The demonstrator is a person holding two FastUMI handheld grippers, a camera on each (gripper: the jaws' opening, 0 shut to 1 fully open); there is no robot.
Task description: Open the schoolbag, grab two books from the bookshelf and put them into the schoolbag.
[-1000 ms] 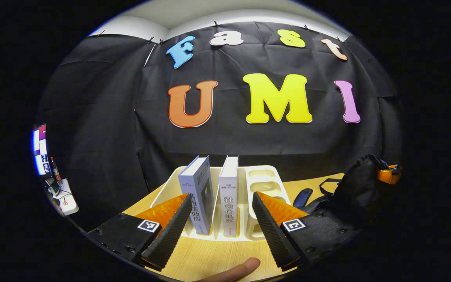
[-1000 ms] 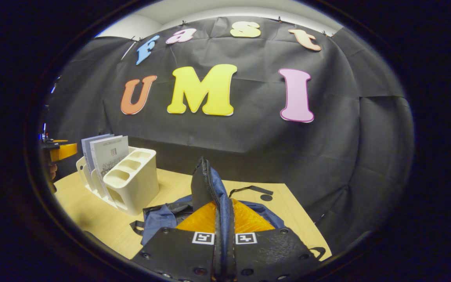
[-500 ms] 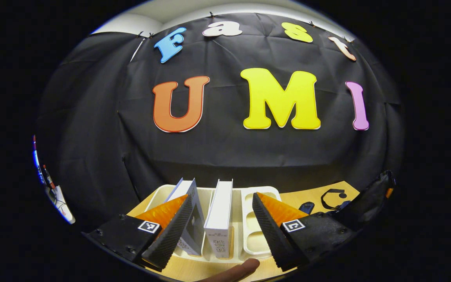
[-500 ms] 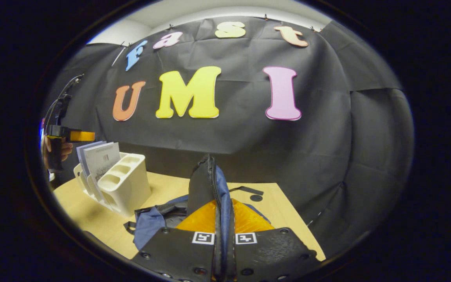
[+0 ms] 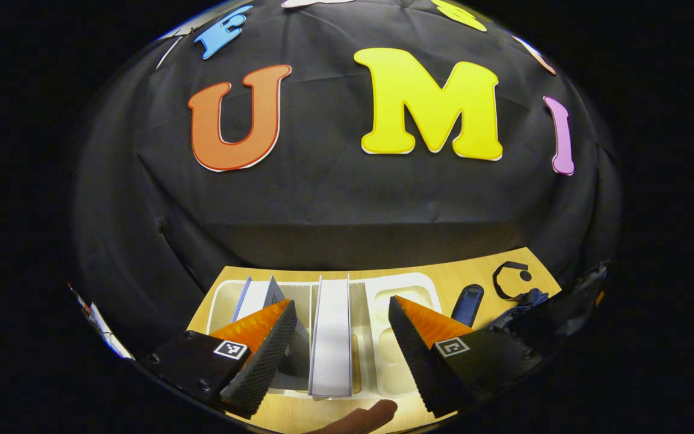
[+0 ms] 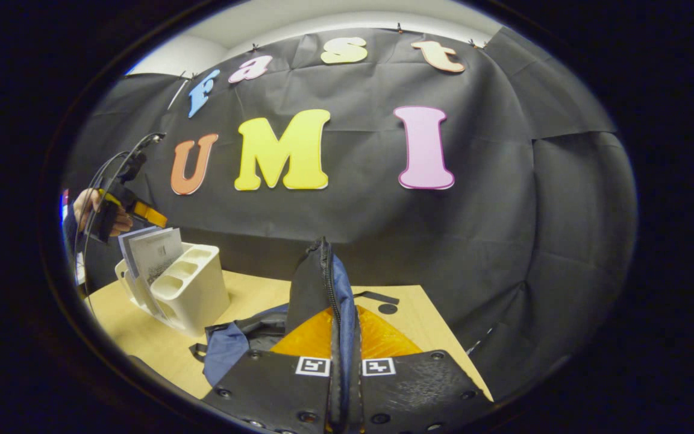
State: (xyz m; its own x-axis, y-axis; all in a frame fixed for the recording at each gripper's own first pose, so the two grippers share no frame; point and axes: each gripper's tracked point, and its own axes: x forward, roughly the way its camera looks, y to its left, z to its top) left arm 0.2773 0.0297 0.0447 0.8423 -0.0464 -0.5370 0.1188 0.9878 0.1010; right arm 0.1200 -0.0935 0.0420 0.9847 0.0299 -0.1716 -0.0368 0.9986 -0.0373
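Left gripper view has the left gripper [image 5: 340,352] spread wide above a book [image 5: 330,337] in the bookshelf [image 5: 404,288], while the right gripper [image 6: 343,386] clamps the schoolbag [image 6: 317,283] edge at 6 o'clock.

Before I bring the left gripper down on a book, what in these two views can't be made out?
- Left book, left gripper view: its lower part sits behind the left gripper's own finger.
- Schoolbag interior, right gripper view: hidden by the raised flap and the right gripper clamping it.
- Bookshelf slots, right gripper view: too small to see how the books sit.
- Schoolbag, left gripper view: cut off at the right edge.
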